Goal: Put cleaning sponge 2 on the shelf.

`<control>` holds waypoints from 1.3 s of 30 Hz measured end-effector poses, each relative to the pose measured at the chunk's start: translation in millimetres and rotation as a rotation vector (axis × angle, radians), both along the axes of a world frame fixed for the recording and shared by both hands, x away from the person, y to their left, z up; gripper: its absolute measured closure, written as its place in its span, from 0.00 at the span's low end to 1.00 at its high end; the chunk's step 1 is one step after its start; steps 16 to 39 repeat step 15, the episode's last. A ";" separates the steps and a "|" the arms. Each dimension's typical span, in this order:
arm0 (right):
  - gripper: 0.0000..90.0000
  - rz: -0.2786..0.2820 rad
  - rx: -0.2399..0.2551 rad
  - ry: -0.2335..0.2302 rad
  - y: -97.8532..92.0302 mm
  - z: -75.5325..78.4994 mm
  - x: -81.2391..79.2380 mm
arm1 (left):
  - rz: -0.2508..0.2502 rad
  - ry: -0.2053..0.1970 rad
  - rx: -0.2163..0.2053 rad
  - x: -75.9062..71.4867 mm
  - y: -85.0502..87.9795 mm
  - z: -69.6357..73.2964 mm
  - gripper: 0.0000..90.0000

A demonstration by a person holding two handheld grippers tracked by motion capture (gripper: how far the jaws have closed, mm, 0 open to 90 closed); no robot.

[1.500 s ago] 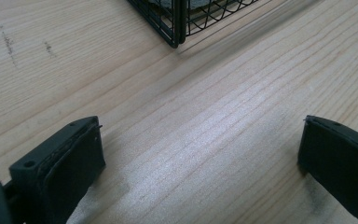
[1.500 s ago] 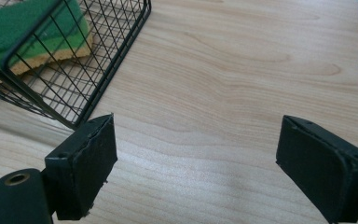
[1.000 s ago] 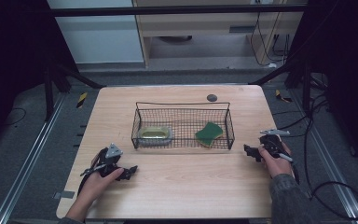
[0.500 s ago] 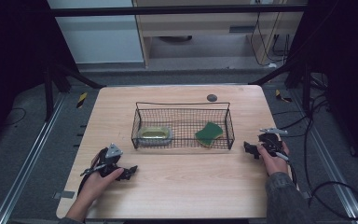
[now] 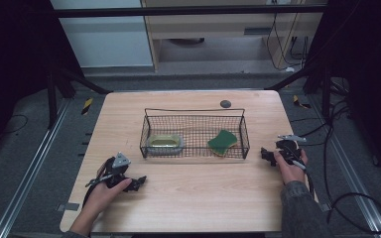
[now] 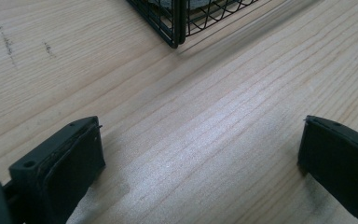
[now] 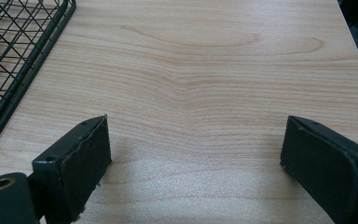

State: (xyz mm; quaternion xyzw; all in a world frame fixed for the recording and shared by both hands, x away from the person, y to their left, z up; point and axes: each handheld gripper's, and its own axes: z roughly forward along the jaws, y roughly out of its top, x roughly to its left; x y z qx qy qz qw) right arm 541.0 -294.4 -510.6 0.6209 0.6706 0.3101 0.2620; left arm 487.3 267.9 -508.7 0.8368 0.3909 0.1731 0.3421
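A wire basket (image 5: 194, 133) sat near the middle of the wooden table (image 5: 203, 193). Inside it, a green sponge (image 5: 222, 142) lay toward the 3 o'clock end and a shallow tin (image 5: 164, 143) toward the 9 o'clock end, the 2 well apart.

The left gripper (image 5: 138, 183) rested on the table at about 7 o'clock from the basket, held in the person's left hand (image 5: 104, 191). In the left gripper view its 2 jaws stood wide apart with only bare wood between them, holding nothing, and a corner of the basket (image 6: 177, 23) showed at about 12 o'clock.

The right gripper (image 5: 265, 154) lay at about 4 o'clock from the basket, just beside its end wall, in the right hand (image 5: 290, 166). In the right gripper view its jaws were also wide apart over bare wood, empty, with the basket's wall (image 7: 14, 70) at about 10 o'clock. A small dark disc (image 5: 225, 103) lay beyond the basket at 12 o'clock.
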 end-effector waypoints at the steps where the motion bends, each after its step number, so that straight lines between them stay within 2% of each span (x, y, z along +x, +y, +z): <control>1: 0.10 0.000 -0.007 0.001 0.3 -0.1 0.1 | 0.000 0.000 0.000 0.1 -0.1 0.0 0.00; 5: 0.08 0.013 -0.034 0.005 5.2 -0.8 1.0 | 0.000 0.000 -0.001 0.5 -0.3 0.0 0.00; 11: 0.08 0.012 -0.030 0.006 10.3 -0.7 -2.4 | 0.001 0.000 -0.001 0.6 -0.4 -0.1 0.00; 15: 0.05 -0.040 -0.029 0.017 17.4 -0.9 -4.5 | 0.002 0.001 -0.004 0.5 -0.5 -0.2 0.00; 39: 0.05 -0.040 -0.029 0.017 17.4 -0.9 -4.5 | 0.002 0.001 -0.004 0.5 -0.5 -0.2 0.00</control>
